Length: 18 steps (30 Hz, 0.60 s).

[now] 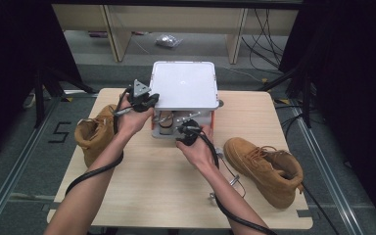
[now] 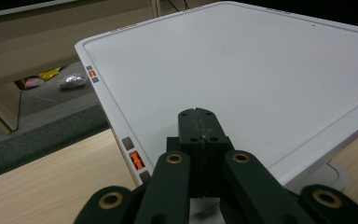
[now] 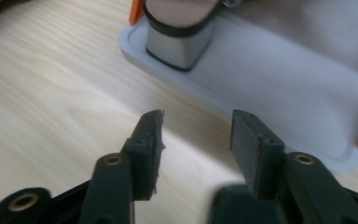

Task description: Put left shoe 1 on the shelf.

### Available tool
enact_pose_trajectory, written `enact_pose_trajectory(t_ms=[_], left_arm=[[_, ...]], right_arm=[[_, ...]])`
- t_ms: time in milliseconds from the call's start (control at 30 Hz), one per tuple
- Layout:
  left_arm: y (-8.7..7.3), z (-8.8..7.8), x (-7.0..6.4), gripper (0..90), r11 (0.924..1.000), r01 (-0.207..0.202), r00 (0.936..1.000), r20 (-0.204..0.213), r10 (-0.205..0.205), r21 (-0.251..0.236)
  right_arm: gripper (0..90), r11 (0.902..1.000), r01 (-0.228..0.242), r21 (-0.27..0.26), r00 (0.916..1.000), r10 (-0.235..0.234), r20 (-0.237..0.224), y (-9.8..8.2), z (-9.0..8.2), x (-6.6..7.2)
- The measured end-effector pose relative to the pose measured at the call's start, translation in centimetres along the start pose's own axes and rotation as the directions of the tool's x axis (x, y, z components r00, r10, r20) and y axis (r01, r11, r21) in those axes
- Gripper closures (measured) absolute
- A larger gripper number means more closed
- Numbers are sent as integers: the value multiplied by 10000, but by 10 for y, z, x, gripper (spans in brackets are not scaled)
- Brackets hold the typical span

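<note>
Left gripper (image 2: 200,126) fingers (image 2: 209,133) closed, resting over white machine lid (image 2: 242,70); right gripper (image 3: 196,135) fingers (image 3: 244,140) apart, empty, before grey base (image 3: 279,84). Judged step: lid held, right reaching inside.

Cylinder (image 3: 179,35) top cut off

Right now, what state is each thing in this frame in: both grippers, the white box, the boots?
left gripper: shut, nothing between its jaws, over the white lid's edge.
right gripper: open, nothing between its jaws, above the table in front of the box's base.
white box: lid raised above its grey base, front open.
left boot: on its sole at the table's left edge.
right boot: lying on the table, laces loose.
</note>
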<state>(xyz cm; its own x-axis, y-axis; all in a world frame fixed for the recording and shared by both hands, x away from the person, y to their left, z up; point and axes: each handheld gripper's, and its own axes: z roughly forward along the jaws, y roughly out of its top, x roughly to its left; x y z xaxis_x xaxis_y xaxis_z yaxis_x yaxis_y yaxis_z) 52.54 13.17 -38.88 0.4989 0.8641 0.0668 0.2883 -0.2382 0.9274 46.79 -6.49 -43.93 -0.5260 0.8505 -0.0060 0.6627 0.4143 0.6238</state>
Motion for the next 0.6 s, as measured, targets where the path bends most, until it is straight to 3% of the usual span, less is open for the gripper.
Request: enact_pose_trajectory(t_ms=[267, 467, 600], left_arm=[[1, 1, 2, 898, 9999, 108, 9999, 87, -109, 42], [2, 1, 4, 898, 9991, 391, 9989, 239, -395, 170], [2, 1, 3, 898, 9993, 338, 9993, 178, -340, 142]], right_arm=[[509, 9998, -171, 123, 9998, 172, -142, -23, -33, -19], [488, 9957, -742, 546, 9968, 757, -251, -47, -52, -38], [488, 9923, -1107, 562, 9925, 1133, -458, -64, -65, -49]])
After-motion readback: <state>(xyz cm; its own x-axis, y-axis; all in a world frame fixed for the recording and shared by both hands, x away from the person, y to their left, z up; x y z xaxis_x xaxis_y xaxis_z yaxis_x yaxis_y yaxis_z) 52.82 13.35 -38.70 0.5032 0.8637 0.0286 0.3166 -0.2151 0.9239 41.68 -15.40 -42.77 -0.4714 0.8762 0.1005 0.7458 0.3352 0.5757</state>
